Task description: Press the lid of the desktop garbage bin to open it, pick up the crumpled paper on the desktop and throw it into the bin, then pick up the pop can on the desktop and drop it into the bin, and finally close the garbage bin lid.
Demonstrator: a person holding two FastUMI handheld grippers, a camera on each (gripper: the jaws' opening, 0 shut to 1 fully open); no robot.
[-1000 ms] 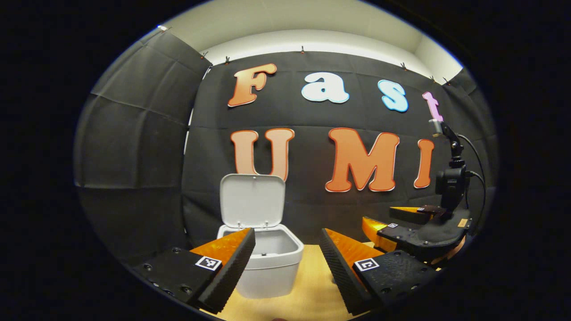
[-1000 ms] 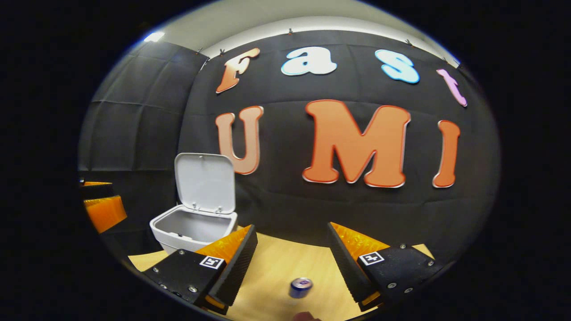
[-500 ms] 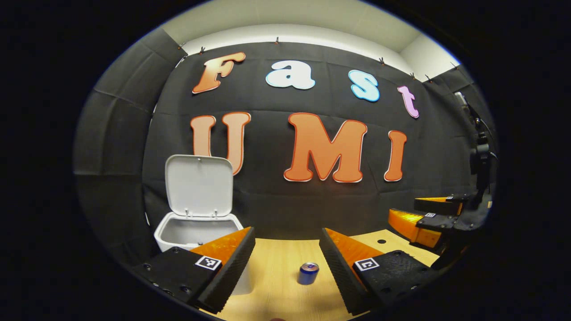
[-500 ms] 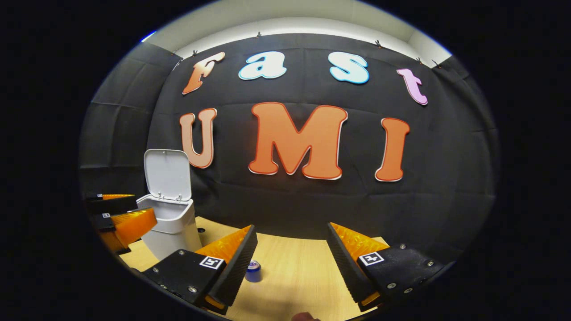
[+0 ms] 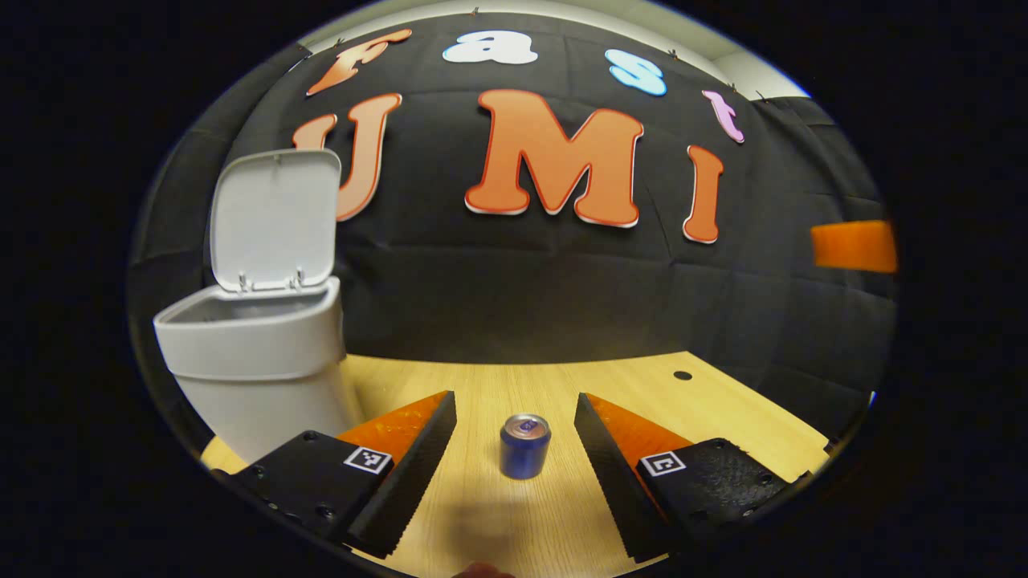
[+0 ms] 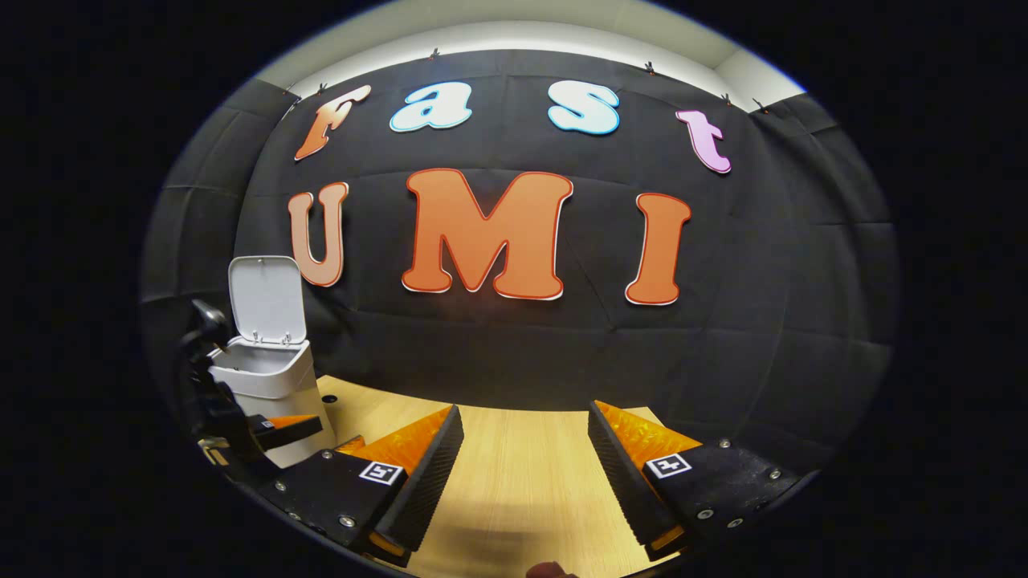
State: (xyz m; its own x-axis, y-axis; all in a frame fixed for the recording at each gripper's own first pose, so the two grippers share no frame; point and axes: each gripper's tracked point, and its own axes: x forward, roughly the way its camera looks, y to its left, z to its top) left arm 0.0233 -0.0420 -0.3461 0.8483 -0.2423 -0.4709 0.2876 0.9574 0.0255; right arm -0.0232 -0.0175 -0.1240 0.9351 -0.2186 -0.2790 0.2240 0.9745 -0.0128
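Note:
The white garbage bin [image 5: 257, 361] stands at the left of the wooden desktop with its lid [image 5: 273, 213] raised upright. A blue pop can [image 5: 524, 445] stands upright on the desk, in the gap between my left gripper's fingers and touching neither. My left gripper [image 5: 514, 396] is open and low over the desk. In the right gripper view the bin [image 6: 273, 381] is far left with its lid [image 6: 265, 297] up, and the left gripper [image 6: 277, 428] shows in front of it. My right gripper [image 6: 525, 406] is open above bare desktop, with nothing between its fingers.
The wooden desktop [image 5: 642, 393] runs back to the black cloth wall and has a small dark hole [image 5: 683, 375] at the right rear. A blurred orange piece [image 5: 854, 246] hangs at the right edge of the left gripper view.
My left gripper has swung right off the bin and dropped low, so the can now sits between its open fingers. The right gripper has drifted right, and the can has left its view.

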